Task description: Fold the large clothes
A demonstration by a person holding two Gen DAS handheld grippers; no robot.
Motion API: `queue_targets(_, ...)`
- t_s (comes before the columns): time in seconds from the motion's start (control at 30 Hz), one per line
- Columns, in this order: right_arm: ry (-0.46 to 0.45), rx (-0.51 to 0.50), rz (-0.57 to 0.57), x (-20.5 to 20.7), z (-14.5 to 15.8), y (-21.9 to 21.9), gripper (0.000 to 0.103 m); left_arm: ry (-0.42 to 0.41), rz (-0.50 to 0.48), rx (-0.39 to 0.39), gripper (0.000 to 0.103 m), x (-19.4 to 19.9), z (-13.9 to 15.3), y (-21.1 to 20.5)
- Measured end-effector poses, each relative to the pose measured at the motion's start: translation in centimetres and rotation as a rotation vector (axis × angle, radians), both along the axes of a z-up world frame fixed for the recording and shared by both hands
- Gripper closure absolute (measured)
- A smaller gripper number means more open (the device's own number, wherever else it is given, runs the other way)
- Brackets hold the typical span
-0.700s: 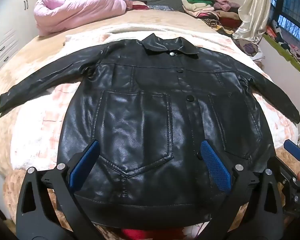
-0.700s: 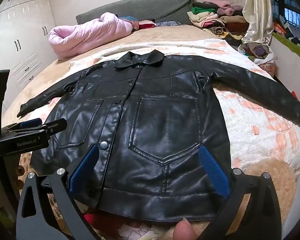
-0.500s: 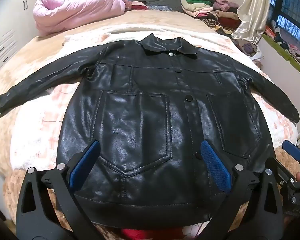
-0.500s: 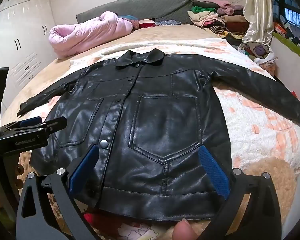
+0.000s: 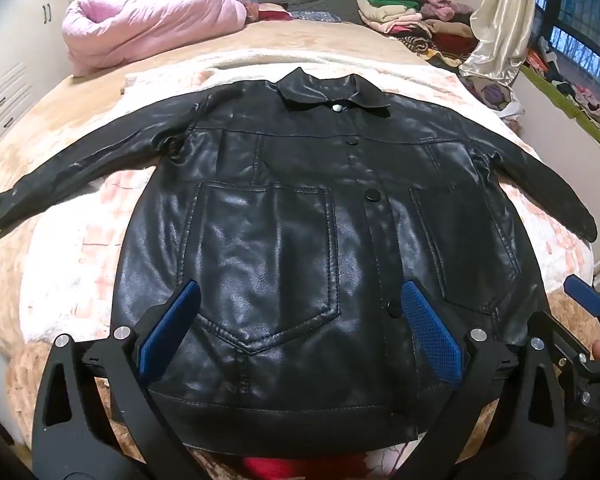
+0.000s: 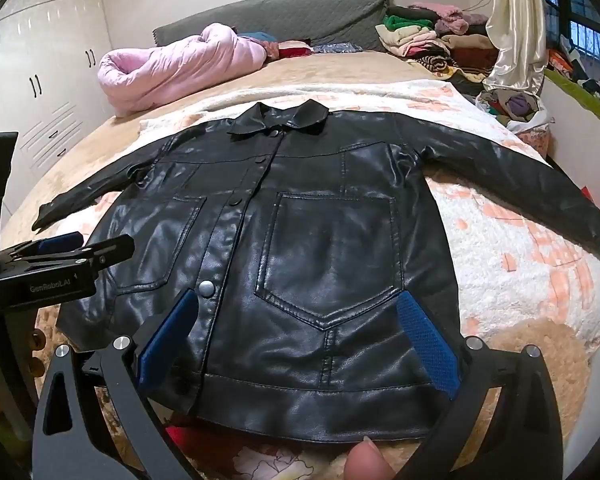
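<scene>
Nothing moved: left gripper (image 5: 300,332) angled downward.

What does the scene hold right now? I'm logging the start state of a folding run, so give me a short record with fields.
garment: black leather jacket, front up, laid flat, buttoned
sleeves: both spread out to the sides
surface: white and pink blanket on the bed
left gripper: open, over the jacket's hem, holding nothing
right gripper: open, over the hem, holding nothing
background: pink quilt, stacked clothes
fold progress: none yet
</scene>
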State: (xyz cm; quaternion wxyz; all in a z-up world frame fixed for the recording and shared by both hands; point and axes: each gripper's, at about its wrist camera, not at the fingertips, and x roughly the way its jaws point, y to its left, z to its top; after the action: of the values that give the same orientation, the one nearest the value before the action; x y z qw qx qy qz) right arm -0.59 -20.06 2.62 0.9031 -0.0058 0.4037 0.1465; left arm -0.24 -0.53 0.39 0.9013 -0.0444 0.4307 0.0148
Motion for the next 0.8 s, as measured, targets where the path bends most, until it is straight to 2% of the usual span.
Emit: queue_targets(0.8, 0.001, 0.001, -0.008, 0.01, -0.24, -0.48, 0.004, -0.001, -0.004, 0.000, 0.009, -0.02, 0.09, -0.27)
